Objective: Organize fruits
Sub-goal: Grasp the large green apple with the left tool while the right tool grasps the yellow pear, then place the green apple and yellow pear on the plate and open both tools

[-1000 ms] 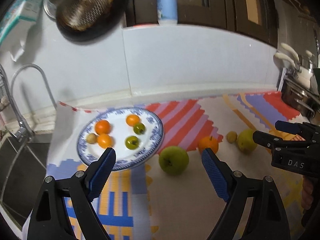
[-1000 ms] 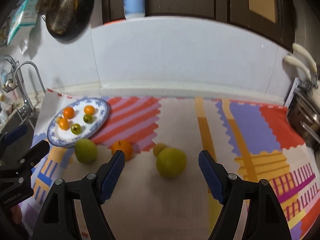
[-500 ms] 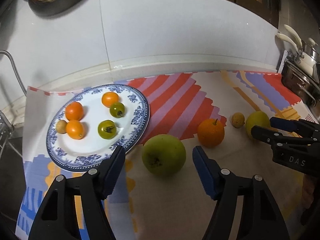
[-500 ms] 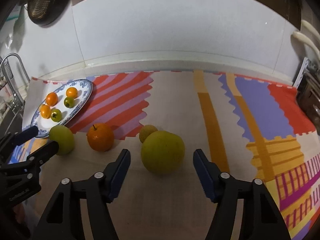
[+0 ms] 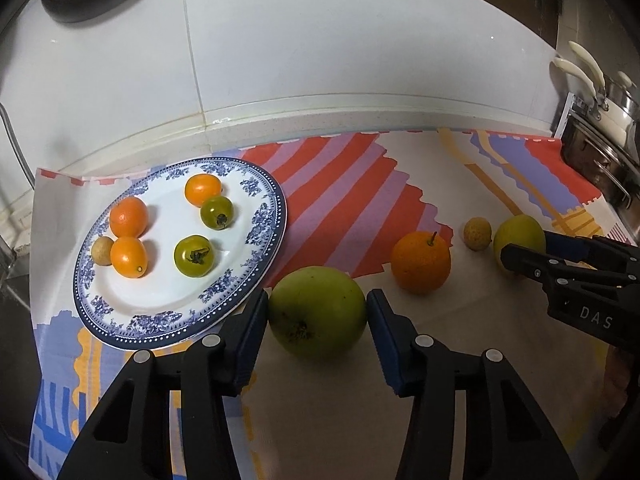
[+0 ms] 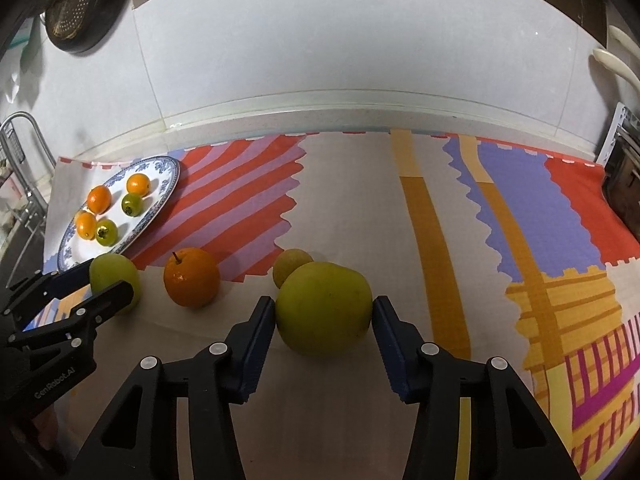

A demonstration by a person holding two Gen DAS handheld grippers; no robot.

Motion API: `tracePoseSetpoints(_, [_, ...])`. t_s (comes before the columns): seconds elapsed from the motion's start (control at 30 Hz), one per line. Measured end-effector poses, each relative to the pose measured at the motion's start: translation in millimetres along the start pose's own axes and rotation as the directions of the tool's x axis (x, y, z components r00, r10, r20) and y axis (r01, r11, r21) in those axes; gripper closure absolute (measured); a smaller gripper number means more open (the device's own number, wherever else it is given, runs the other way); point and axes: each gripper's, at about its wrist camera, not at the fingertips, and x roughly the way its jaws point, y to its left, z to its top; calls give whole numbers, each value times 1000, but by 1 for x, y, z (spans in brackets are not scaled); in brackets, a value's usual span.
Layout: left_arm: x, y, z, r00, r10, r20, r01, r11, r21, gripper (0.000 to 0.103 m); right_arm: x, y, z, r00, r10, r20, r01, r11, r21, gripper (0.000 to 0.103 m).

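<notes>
My left gripper (image 5: 316,305) has its jaws closing around a large green apple (image 5: 318,320) on the mat, just right of the blue-and-white plate (image 5: 264,216); both pads touch its sides. The plate carries three small oranges, two green tomatoes and a small tan fruit. My right gripper (image 6: 324,311) is closing on a big yellow-green fruit (image 6: 322,320), pads against it. A small tan fruit (image 6: 292,264) sits right behind that one. An orange (image 5: 420,262) with a stem lies between the two grippers. In the right wrist view the left gripper (image 6: 110,280) brackets the apple (image 6: 114,276).
A colourful patterned mat (image 6: 440,216) covers the counter up to the white backsplash. Steel pots (image 5: 612,120) with cream handles stand at the far right. A faucet and sink rack (image 6: 24,148) are at the far left. A colander (image 6: 80,4) hangs on the wall.
Both grippers came down and forward over their fruits and narrowed their jaws. The pads, wide apart a second ago, now touch the green apple and the yellow-green fruit.
</notes>
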Motion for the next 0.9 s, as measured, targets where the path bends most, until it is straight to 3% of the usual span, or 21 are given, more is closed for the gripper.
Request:
tracePoseSetpoints(0.43, [-36,1,8,997,-16,78,18,1000,-20,53,-29,7,7,997,12,79,-9,1000,-27,53])
tracePoseSetpoints(0.9, [-84,36,20,983,51,176,-34,995,-98,53,-62,57,40,970,192,152,-168,973,-156,53])
